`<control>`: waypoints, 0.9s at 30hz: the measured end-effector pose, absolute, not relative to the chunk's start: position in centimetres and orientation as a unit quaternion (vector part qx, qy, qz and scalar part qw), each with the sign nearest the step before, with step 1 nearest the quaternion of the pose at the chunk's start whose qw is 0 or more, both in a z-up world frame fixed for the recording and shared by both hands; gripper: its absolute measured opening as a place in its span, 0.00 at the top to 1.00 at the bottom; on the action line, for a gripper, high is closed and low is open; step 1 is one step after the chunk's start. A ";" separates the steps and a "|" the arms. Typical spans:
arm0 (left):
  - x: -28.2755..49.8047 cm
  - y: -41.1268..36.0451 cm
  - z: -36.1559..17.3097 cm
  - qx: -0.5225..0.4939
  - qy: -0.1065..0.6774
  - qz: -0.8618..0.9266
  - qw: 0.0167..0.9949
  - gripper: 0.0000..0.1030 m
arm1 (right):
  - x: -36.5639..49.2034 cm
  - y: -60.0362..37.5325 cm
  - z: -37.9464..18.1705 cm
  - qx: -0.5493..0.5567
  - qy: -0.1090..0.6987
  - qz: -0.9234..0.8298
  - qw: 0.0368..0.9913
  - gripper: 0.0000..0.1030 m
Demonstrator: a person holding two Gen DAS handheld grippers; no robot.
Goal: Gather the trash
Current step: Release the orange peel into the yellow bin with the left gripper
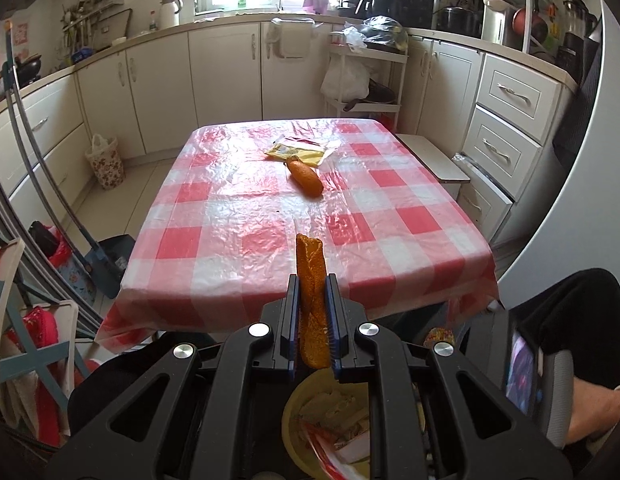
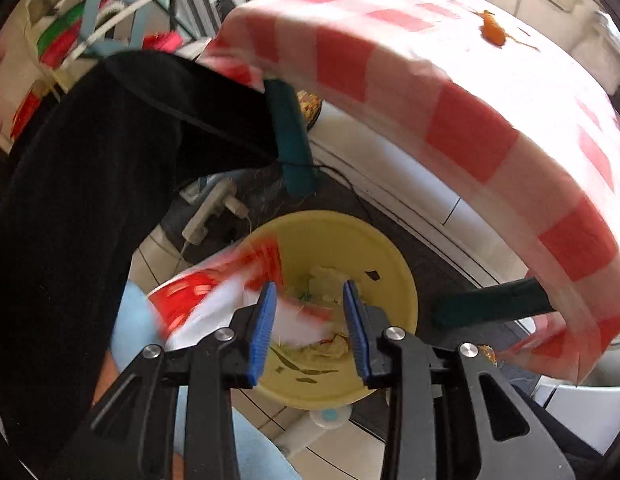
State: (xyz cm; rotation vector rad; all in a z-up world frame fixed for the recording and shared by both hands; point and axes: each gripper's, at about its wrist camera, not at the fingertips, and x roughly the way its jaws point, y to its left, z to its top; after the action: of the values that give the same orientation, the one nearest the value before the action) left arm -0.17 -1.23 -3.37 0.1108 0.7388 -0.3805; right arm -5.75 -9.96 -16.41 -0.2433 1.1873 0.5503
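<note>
My left gripper [image 1: 313, 280] is shut on a strip of orange peel [image 1: 310, 276], held upright in front of the table's near edge and above the yellow bin [image 1: 290, 420]. A second piece of orange peel [image 1: 306, 177] and a yellow wrapper [image 1: 296, 149] lie on the red checked tablecloth [image 1: 230, 208]. My right gripper [image 2: 308, 292] is open over the yellow bin [image 2: 390, 264], which stands on the floor beside the table and holds scraps. A red and white wrapper [image 2: 214, 292] hangs blurred over the bin's left rim, just left of the right gripper's fingers.
The table's overhanging edge [image 2: 470, 132] is close above the bin. A power strip [image 2: 208, 210] lies on the floor behind it. A person's dark sleeve [image 2: 90, 200] fills the left. Kitchen cabinets [image 1: 226, 68], a bench [image 1: 434, 158] and a rack [image 1: 366, 76] surround the table.
</note>
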 end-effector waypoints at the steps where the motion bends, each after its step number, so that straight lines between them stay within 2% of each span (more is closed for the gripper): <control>1: -0.4 -1.2 -3.4 0.055 0.358 -0.185 0.913 0.88 | -5.9 -10.2 -16.2 -0.108 0.548 0.251 0.791 0.61; 3: -0.7 -1.2 -3.4 0.057 0.359 -0.187 0.913 0.88 | -5.8 -10.8 -15.6 -0.094 0.540 0.241 0.801 0.52; 9: -1.3 -2.1 -5.0 0.062 0.387 -0.207 0.896 0.88 | -5.1 -14.0 -13.4 -0.023 0.506 0.189 0.841 0.38; 16: -1.8 -4.0 -10.0 0.077 0.461 -0.245 0.849 0.88 | -4.4 -20.0 -11.5 0.126 0.457 0.120 0.872 0.35; 23: -2.0 -4.6 -14.4 0.090 0.527 -0.260 0.804 0.87 | -4.0 -21.5 -11.2 0.170 0.446 0.101 0.873 0.35; 26: -2.1 -4.6 -15.2 0.096 0.539 -0.257 0.796 0.74 | -4.4 -20.7 -11.2 0.159 0.443 0.098 0.877 0.32; 27: -2.2 -4.5 -15.1 0.099 0.537 -0.254 0.798 0.67 | -4.6 -20.8 -11.1 0.154 0.441 0.096 0.879 0.31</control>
State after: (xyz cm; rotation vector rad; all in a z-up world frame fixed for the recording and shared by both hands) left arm -2.21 -4.50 -15.14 0.2116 1.1528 -0.5442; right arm -4.57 -20.81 -11.15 0.3218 0.9198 0.2006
